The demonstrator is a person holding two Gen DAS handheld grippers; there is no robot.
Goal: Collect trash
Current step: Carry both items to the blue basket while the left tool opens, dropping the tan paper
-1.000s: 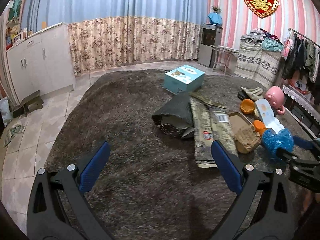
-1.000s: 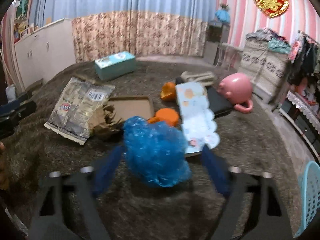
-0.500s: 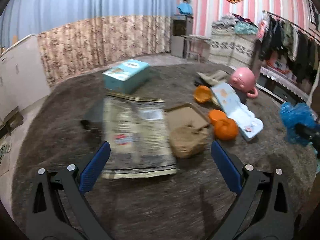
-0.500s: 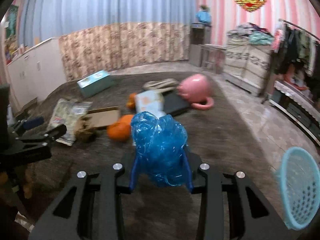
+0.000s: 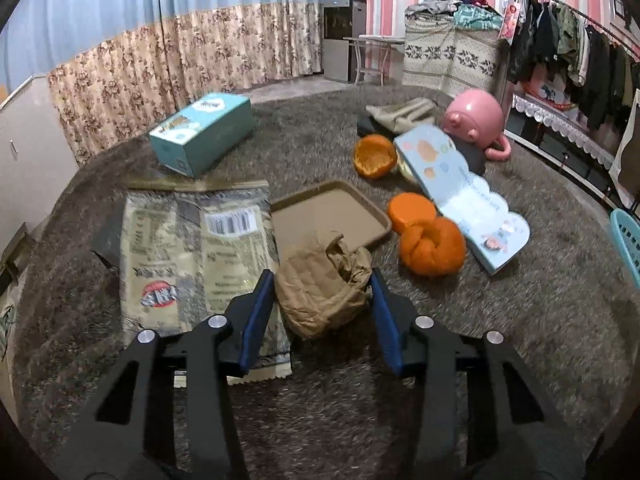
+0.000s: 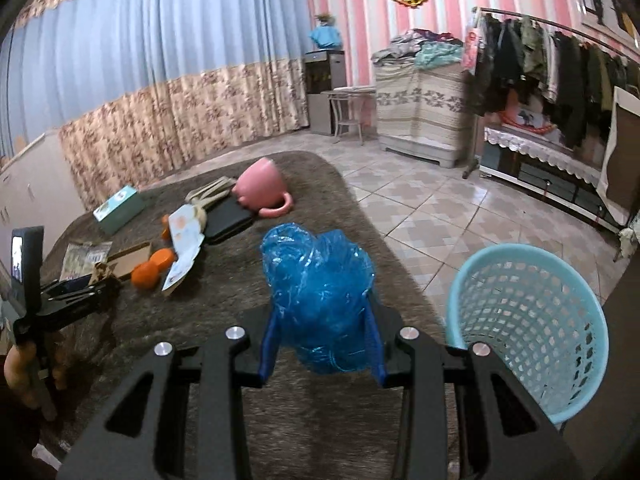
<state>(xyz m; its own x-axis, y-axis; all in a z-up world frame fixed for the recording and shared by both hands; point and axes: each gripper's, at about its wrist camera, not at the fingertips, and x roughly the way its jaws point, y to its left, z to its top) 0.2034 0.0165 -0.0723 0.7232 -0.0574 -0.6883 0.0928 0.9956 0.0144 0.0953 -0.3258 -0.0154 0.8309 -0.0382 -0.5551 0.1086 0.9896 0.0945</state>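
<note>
My left gripper point(image 5: 322, 300) has its blue fingers closed on both sides of a crumpled brown paper wad point(image 5: 322, 284) lying on the grey carpet point(image 5: 320, 400). My right gripper point(image 6: 322, 332) is shut on a crumpled blue plastic bag point(image 6: 316, 292) and holds it above the carpet, just left of a light blue mesh basket point(image 6: 528, 332). Orange peels point(image 5: 432, 246) lie right of the wad. A flat snack wrapper point(image 5: 192, 256) lies to its left. The left gripper also shows in the right wrist view point(image 6: 96, 286).
A brown tray point(image 5: 332, 216), a picture book point(image 5: 460, 192), a pink pig mug point(image 5: 474, 122), a teal box point(image 5: 204, 132) and a cloth point(image 5: 400, 114) lie on the carpet. The basket's edge point(image 5: 626, 240) shows at far right. Tiled floor, clothes rack and cabinets surround.
My left gripper swung right, came down to the paper wad and closed around it. My right gripper carried the blue bag rightward until the mesh basket came beside it.
</note>
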